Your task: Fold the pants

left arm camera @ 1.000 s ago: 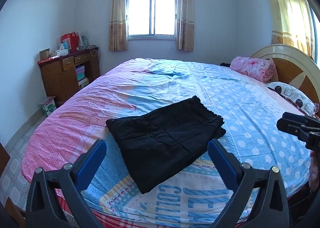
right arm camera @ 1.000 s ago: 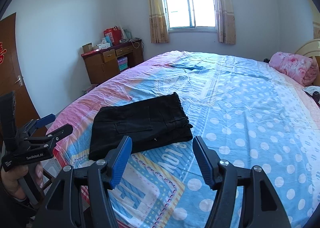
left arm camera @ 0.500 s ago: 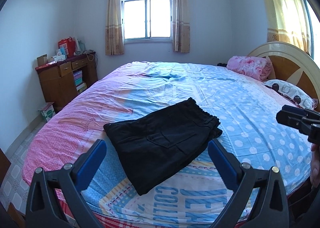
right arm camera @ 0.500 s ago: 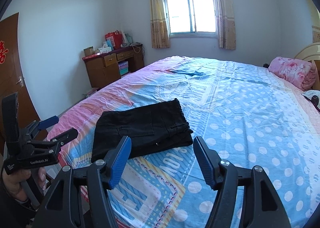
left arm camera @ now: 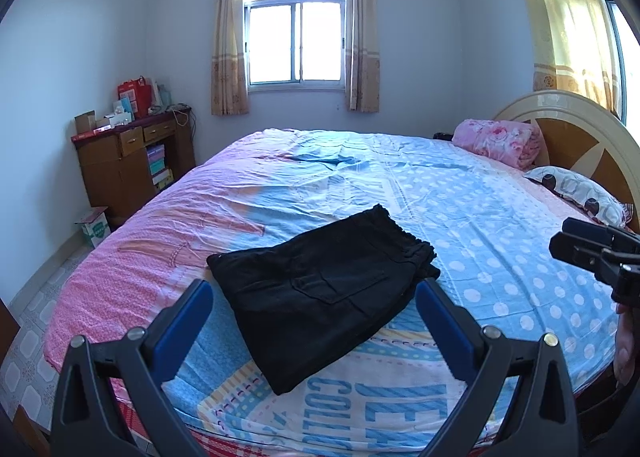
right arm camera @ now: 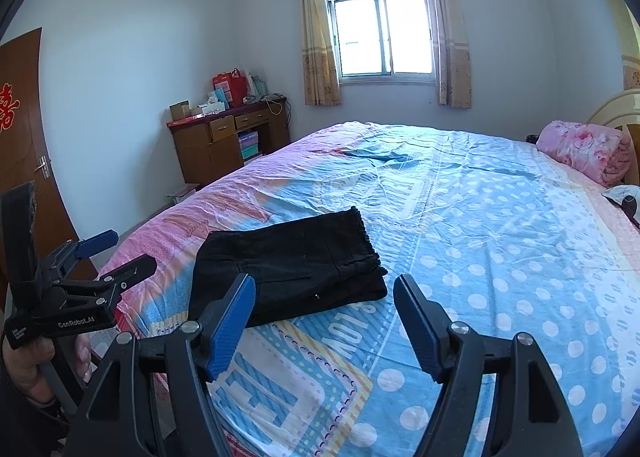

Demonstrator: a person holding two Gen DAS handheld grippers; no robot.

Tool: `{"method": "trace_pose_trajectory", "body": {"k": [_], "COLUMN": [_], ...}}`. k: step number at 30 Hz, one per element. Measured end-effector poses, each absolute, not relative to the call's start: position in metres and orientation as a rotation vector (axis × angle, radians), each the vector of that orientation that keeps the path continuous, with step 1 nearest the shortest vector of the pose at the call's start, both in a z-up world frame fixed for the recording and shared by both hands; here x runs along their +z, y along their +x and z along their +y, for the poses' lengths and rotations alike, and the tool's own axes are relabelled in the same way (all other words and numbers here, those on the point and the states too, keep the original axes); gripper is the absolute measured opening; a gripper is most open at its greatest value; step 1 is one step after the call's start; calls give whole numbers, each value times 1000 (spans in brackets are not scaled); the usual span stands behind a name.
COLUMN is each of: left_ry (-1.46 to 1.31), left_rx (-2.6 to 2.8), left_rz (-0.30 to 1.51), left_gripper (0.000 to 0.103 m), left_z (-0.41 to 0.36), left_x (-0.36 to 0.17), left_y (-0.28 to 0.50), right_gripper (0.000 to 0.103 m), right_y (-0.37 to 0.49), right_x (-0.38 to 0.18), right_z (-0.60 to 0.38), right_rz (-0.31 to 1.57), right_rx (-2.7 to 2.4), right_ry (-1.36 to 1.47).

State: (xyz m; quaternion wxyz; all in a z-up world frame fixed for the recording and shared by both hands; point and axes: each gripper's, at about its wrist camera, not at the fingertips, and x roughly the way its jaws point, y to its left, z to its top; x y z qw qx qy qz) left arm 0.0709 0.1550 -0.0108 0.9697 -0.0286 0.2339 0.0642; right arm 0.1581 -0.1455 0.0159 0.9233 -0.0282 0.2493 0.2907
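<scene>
Pants [left arm camera: 320, 297] folded into compact stack on bed [left arm camera: 480, 217], prob. done. Left gripper [left arm camera: 312, 321] & right gripper [right arm camera: 324, 317] fingers spread, holding nothing.

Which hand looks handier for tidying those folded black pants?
Probably left. The left gripper frames the folded black pants squarely; the right gripper points just past their waistband end. Both are open.

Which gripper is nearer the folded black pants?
Neither is clearly nearer. The left gripper hangs open off the black pants' near corner; the right gripper hangs open just right of them, over the bedsheet. Neither touches them.
</scene>
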Motion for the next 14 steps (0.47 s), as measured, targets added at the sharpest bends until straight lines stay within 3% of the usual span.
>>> {"method": "trace_pose_trajectory", "body": {"k": [14], "left_ry": [-38], "left_rx": [126], "left_rz": [496], "left_gripper": [103], "left_z": [151], "left_x": [-20], "left_y": [76], "right_gripper": [73], "right_y": [155], "right_x": [11], "right_z": [-145], "right_rz": [525], "right_rx": [608], "right_ry": [-76]}}
